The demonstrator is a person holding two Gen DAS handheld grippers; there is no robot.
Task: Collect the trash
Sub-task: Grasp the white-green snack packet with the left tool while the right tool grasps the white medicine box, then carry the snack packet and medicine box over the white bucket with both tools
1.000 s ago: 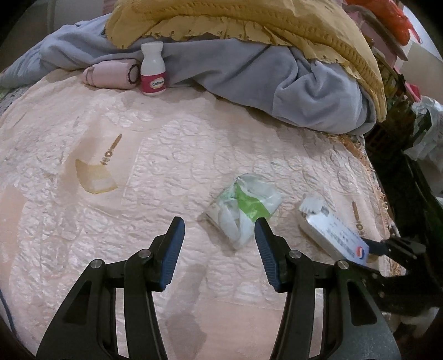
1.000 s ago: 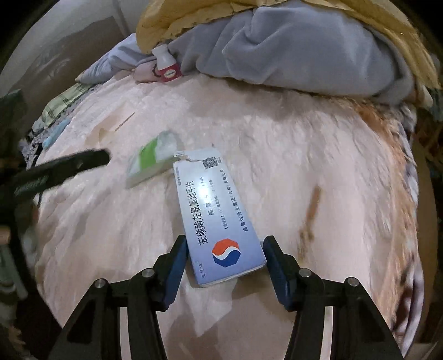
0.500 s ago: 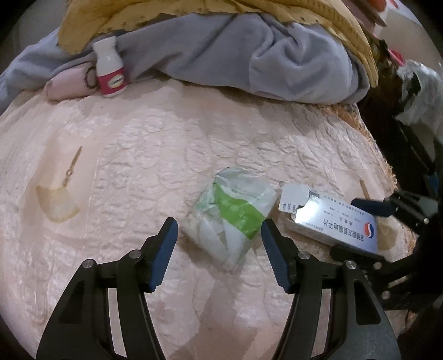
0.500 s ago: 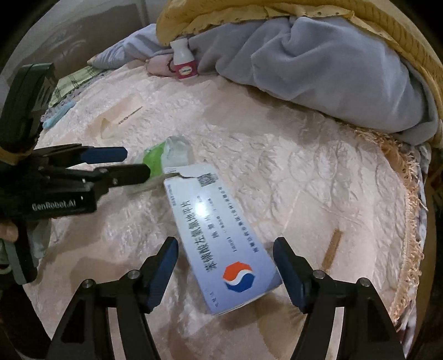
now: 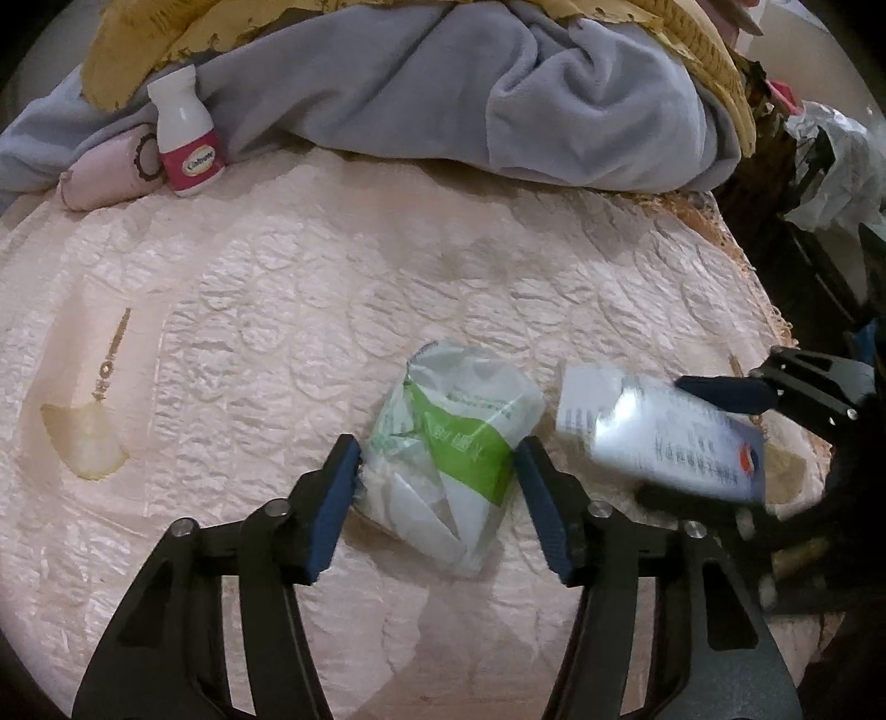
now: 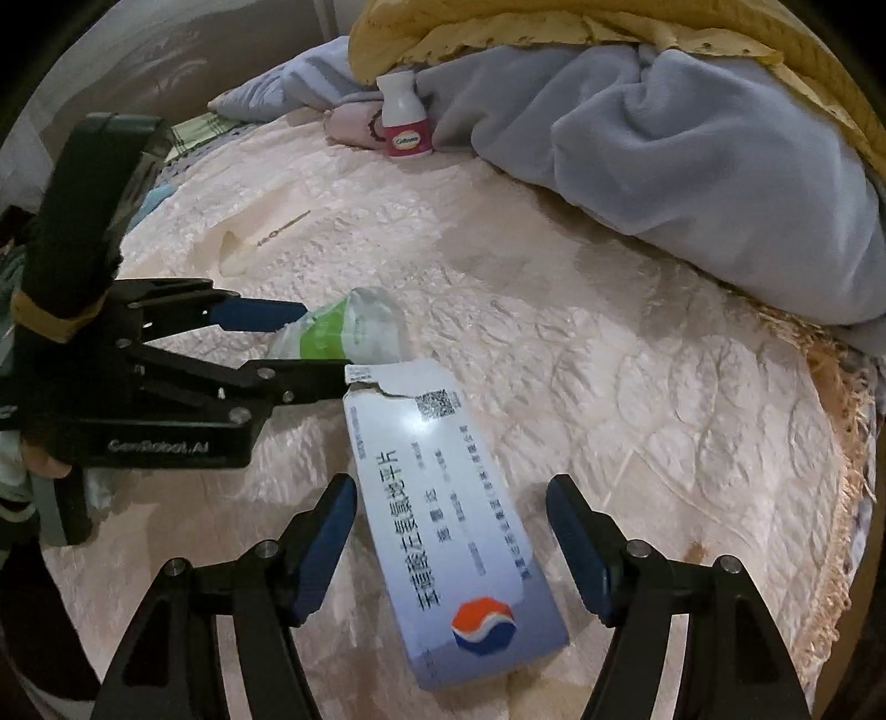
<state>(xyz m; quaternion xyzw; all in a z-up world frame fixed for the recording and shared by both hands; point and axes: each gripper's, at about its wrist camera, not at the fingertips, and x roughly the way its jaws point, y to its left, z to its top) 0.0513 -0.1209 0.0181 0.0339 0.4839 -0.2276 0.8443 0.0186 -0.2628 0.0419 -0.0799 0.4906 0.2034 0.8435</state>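
The crumpled green-and-white wrapper (image 5: 451,451) lies on the pink quilted bedspread (image 5: 266,332), between the spread fingers of your left claw (image 5: 437,476); the left blue pad (image 5: 335,498) sits at its edge, the right pad just beside it, and the claw is not yet clenched. Just right of the wrapper lies the torn white-and-blue medicine box (image 6: 454,526), flat on the bed, its logo end between the wide-apart fingers of your right claw (image 6: 451,545), untouched by either pad. Farther back, a white bottle with a red label (image 5: 185,141) stands upright against a pink roll (image 5: 108,177), beside the heaped grey blanket (image 5: 498,94) and yellow cover (image 6: 554,27).
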